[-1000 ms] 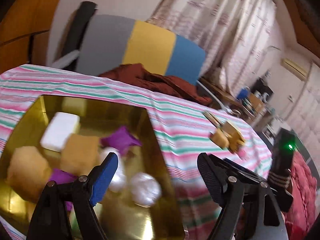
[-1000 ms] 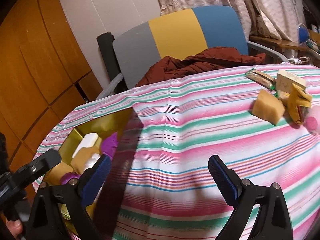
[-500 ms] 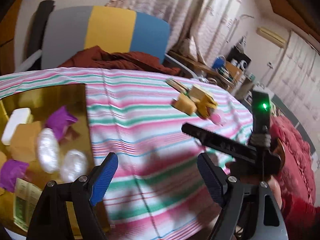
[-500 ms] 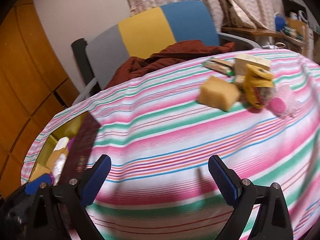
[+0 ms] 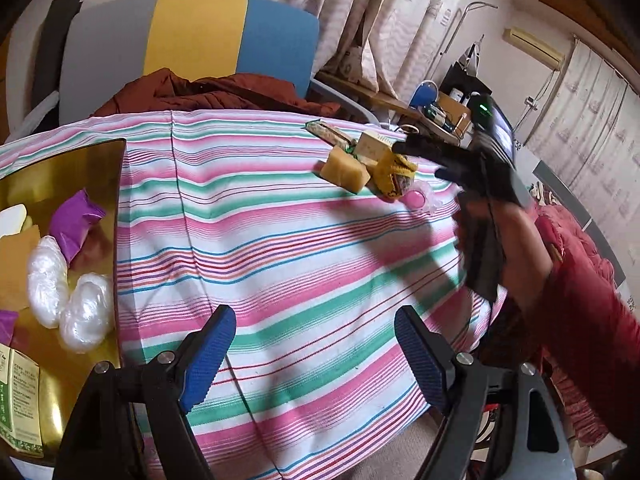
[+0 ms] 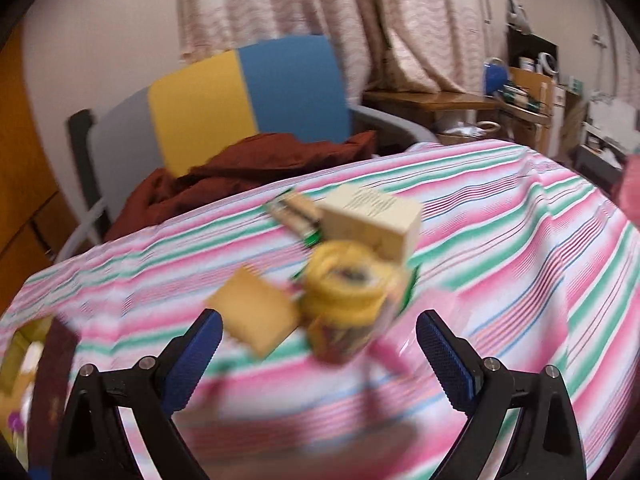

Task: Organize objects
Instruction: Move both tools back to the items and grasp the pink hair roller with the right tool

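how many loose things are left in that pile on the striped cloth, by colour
Yellow: 2, the sponge block and crumpled wrapper
Cream: 1, the box
Green-edged: 1, the flat packet
Pink: 1, the round piece
Total: 5

**What we cannot make out**

In the right wrist view we see the pile of small things smeared by motion: the yellow packet (image 6: 352,288), the tan block (image 6: 256,316) and the cream box (image 6: 372,216) keep only rough shapes, and we cannot read any print on them. The pink thing (image 6: 390,354) beside them is a streak. The gold tray (image 6: 16,344) is cut by the left edge there.

In the left wrist view the tray (image 5: 60,380) also runs off the left edge, the green-print packet (image 5: 18,404) is half shown, and its text is too small for us. The far shelf clutter (image 5: 448,108) is too small to name.
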Motion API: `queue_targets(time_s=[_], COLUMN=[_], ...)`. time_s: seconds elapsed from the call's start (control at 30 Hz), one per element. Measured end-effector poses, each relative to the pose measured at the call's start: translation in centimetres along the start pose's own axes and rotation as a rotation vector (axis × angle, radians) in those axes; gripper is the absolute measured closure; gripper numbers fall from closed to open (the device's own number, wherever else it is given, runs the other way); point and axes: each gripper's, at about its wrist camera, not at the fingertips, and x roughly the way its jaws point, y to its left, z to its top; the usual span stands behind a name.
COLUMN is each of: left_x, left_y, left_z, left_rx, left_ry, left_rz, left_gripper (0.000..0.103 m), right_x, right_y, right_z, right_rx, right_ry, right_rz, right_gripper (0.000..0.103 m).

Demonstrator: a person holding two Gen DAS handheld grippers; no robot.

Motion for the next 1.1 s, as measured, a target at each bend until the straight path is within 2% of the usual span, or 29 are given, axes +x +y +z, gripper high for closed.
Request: queue_targets(time_s=[0.13, 0.23, 0.37, 0.47, 0.6, 0.63, 0.67, 0.73, 0.77, 0.8, 0.93, 1.1], left_x=[0.2, 0.3, 0.4, 0.4, 0.4, 0.4, 0.4, 0.4, 0.4, 0.4, 0.5, 0.8], left_y=[-0.3, -0.2, -0.1, -0.2, -0.5, -0.7, -0.7, -0.7, -0.7, -0.7, -0.8, -1.6], left_z=[-0.1, -0.1, -0.2, -0.1, -0.2, -0.2, -0.2, -0.2, -0.2, -0.2, -0.1, 0.4], left_rx=[0.009, 0.006, 0.003, -0.003, 0.004, 0.008, 0.010, 0.011, 0.009, 0.006, 0.002, 0.020], left_ry=[0.009, 0.012, 0.005, -0.006, -0.011, -0.011, -0.010, -0.010, -0.012, -0.013, -0.016, -0.021], left_rz=[0.005, 0.007, 0.014, 0.003, -0.003, -0.003, -0.002, 0.001, 0.001, 0.001, 0.001, 0.000], left_gripper=[0.020, 0.020, 0.020, 0.020, 0.020, 0.020, 0.020, 0.020, 0.020, 0.020, 0.020, 0.020], right_x=[3.2, 5.0, 3.1, 0.3, -2.4, -2.8, -3.1, -3.9, -4.3, -4.8, -5.8, -3.4], right_y=[-0.8, -0.1, 0.9, 2.2, 4.3, 4.7, 5.0, 4.6, 4.1, 3.5, 0.0, -2.9], right_z=[2.0, 1.6, -0.1, -2.1, -5.0, -5.8, -6.5, -7.4, -7.5, -7.5, -5.4, -3.4], right_rx=[0.011, -0.053, -0.117, -0.127, -0.157, -0.157, -0.148, -0.096, -0.062, -0.033, 0.051, 0.139], right_ry=[0.065, 0.126, 0.071, 0.030, 0.023, 0.038, 0.058, 0.059, 0.043, 0.023, -0.079, 0.006], right_rz=[-0.044, -0.044, -0.024, 0.031, 0.176, 0.225, 0.269, 0.303, 0.313, 0.312, 0.133, 0.021], right_gripper=[0.026, 0.060, 0.063, 0.063, 0.062, 0.052, 0.036, 0.025, 0.025, 0.025, 0.024, 0.024])
